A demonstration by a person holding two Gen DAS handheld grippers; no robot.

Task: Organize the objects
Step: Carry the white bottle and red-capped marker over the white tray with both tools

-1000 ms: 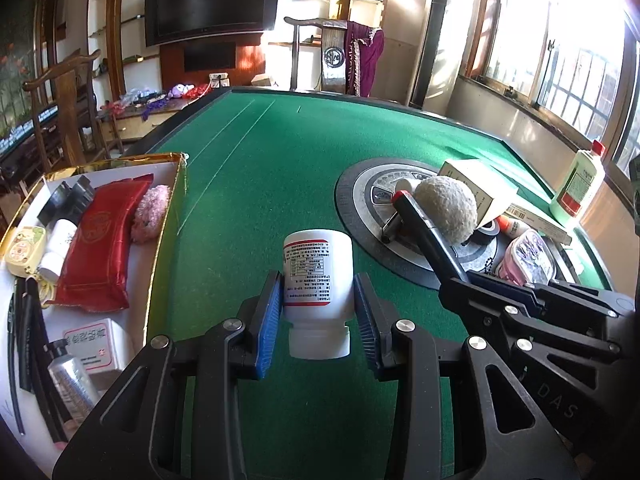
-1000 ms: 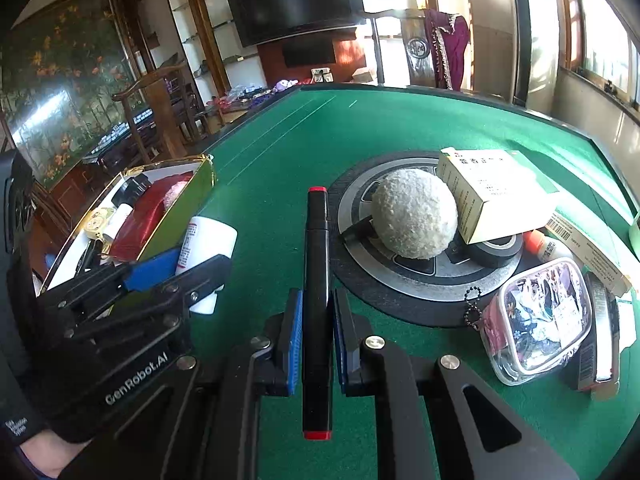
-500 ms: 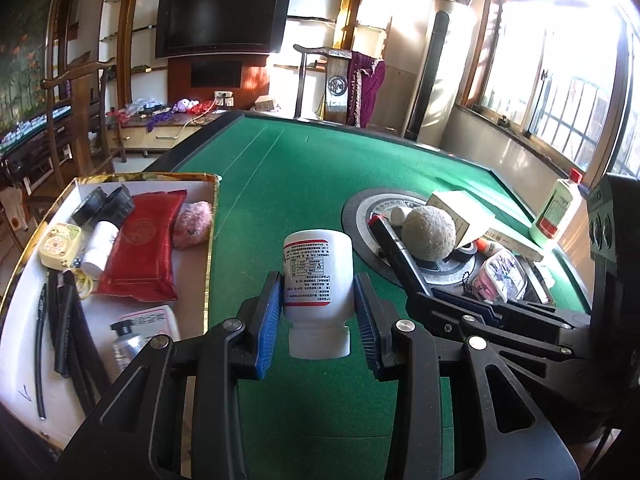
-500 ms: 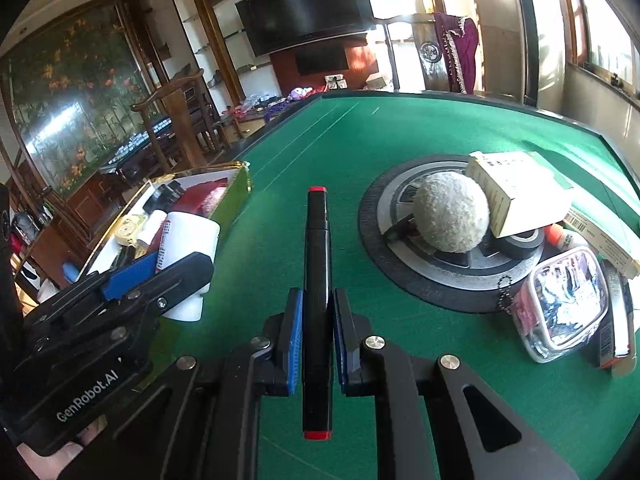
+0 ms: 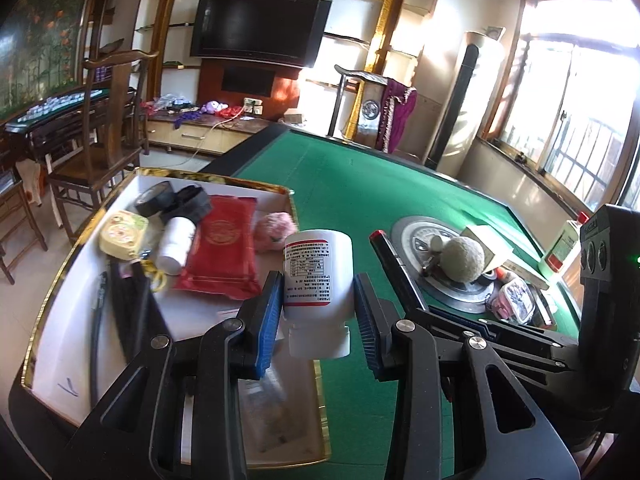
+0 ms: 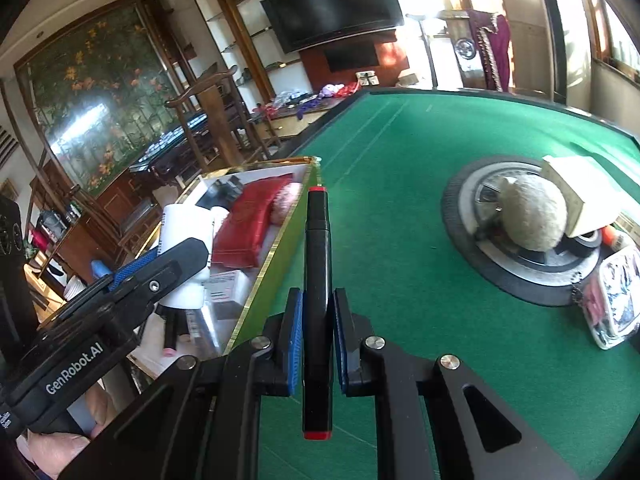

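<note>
Left tongs (image 5: 318,312): narrow, blue pads clamped on a white bottle (image 5: 319,280), cap end toward the camera, printed label facing up-left.
Bottle place: held in the air over the near right rim of the tray (image 5: 60,264); touches nothing else.
Right tongs (image 6: 316,340): closed tight on a black marker (image 6: 317,300) with red ends; marker runs straight ahead between the pads, sticking out both front and back.
Marker place: above the green surface (image 6: 400,240), just right of the tray's gold edge.
Tongs to each other: right tongs sit close on the right of the left tongs; the marker tip rises beside the bottle in the left view.
Tray contents, ahead-left of left tongs: red pouch (image 5: 224,252), pink fluffy thing (image 5: 276,230), small white bottle (image 5: 176,246), yellow tin (image 5: 122,234), black tape roll (image 5: 154,200), black cords (image 5: 124,312).
Ahead-right of right tongs: round grey disc (image 6: 516,276) on the surface carrying a fuzzy ball (image 6: 534,212), a cream box (image 6: 580,196) against it; clear pouch (image 6: 616,304) near the disc's right edge.
Person: a hand (image 6: 60,440) under the left tongs, seen from the right view.
</note>
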